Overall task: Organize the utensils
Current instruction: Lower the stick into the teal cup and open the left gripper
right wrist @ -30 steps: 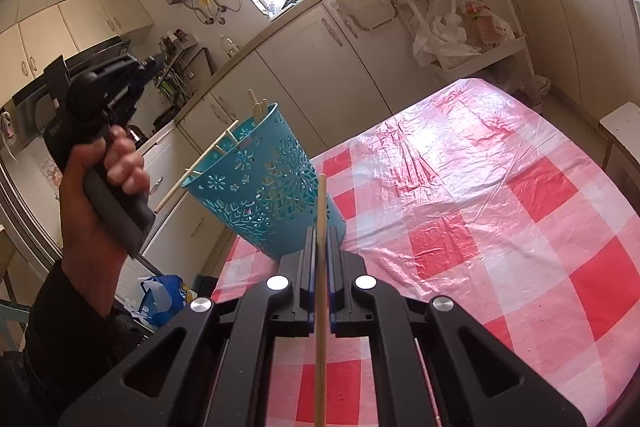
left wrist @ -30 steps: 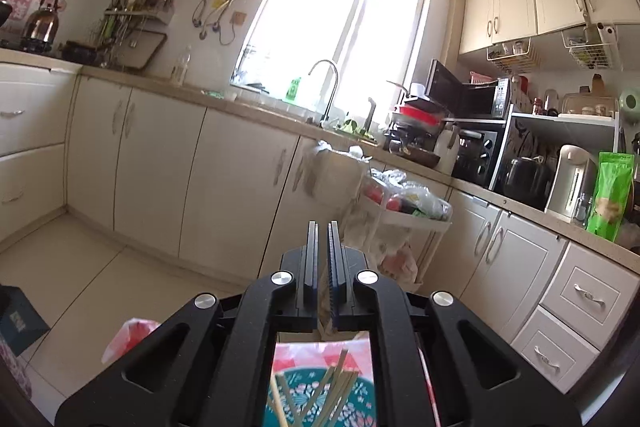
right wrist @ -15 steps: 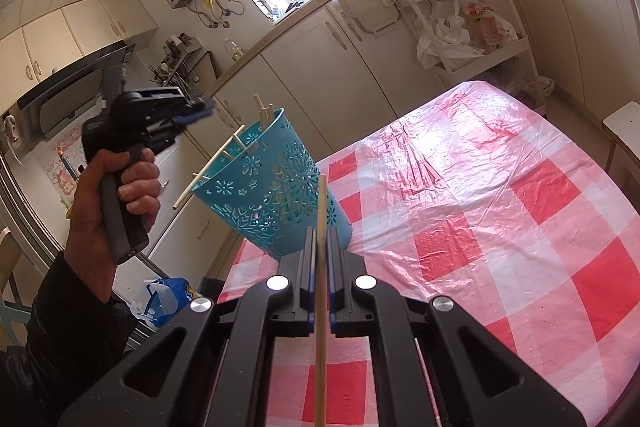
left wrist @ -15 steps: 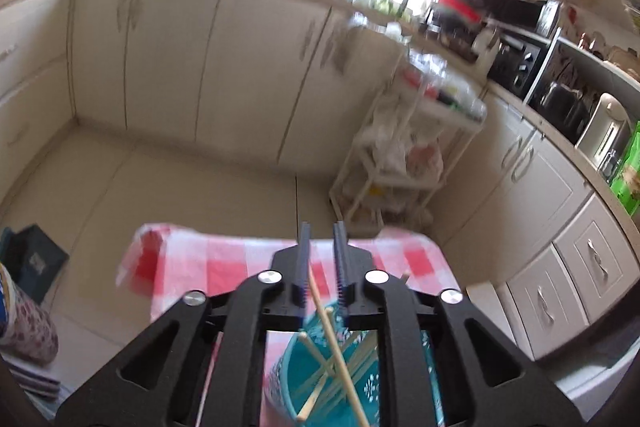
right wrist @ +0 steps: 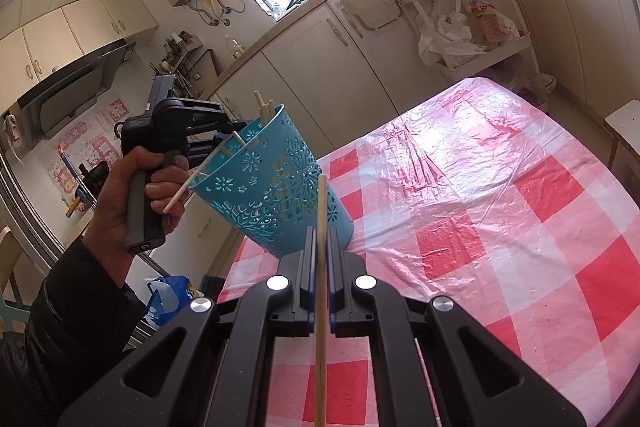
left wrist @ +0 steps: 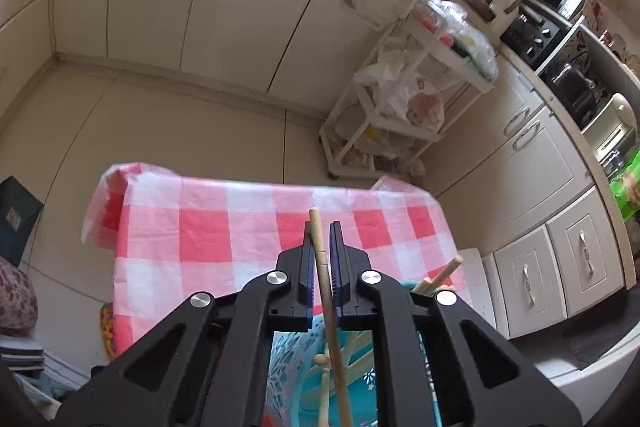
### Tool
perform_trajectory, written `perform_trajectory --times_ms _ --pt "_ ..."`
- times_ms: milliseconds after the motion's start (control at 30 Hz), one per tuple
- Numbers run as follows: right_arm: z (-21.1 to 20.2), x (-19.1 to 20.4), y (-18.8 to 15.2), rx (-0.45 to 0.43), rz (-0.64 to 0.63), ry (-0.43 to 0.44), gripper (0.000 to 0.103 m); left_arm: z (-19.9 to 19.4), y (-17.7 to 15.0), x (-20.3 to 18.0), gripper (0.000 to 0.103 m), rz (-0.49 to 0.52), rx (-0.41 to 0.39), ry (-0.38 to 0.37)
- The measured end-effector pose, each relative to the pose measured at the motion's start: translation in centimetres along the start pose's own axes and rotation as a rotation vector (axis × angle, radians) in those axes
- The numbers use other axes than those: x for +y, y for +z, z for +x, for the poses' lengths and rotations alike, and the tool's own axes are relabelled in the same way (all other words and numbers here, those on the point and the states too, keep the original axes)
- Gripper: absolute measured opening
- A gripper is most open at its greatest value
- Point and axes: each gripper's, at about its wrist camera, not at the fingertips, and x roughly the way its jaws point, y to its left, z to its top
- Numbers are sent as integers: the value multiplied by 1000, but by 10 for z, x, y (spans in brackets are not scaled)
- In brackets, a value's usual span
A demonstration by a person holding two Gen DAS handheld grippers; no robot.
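Note:
A teal cut-out utensil cup [right wrist: 276,187] stands tilted near the left edge of the red-checked table [right wrist: 500,211], with several wooden chopsticks [right wrist: 264,109] in it. My right gripper [right wrist: 319,239] is shut on one wooden chopstick [right wrist: 321,267], just in front of the cup. My left gripper [left wrist: 320,239] is right above the cup [left wrist: 288,367], and a chopstick [left wrist: 326,291] from the cup stands between its nearly closed fingers. In the right wrist view the left gripper's body [right wrist: 176,131] sits behind the cup's rim.
The table [left wrist: 208,227] ends in cloth edges at the far side and left. A white shelf cart with bags [left wrist: 400,107] and kitchen cabinets [right wrist: 320,59] stand beyond it. A blue bag [right wrist: 168,295] lies on the floor.
My left gripper has tipped down from facing the kitchen to looking over the table, coming onto the cup so that a chopstick now stands between its fingers. The right gripper has kept still.

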Motion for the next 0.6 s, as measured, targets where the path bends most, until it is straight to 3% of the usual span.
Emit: perform_trajectory --times_ms 167,233,333,433,533,600 --pt "-7 7 9 -41 2 30 6 -45 4 -20 4 37 -206 -52" --pt "-7 13 13 -53 -11 45 6 -64 6 -31 4 60 -323 -83" --pt "-5 18 18 -58 -20 57 6 -82 7 -37 4 39 -443 -141" --pt "-2 19 20 -59 -17 63 6 -94 9 -42 4 22 -539 -152" --pt "-2 22 29 -80 -20 73 6 -91 9 -45 4 31 -584 -111" --pt "-3 28 37 -104 -35 83 6 -83 9 -48 4 41 -563 -86"
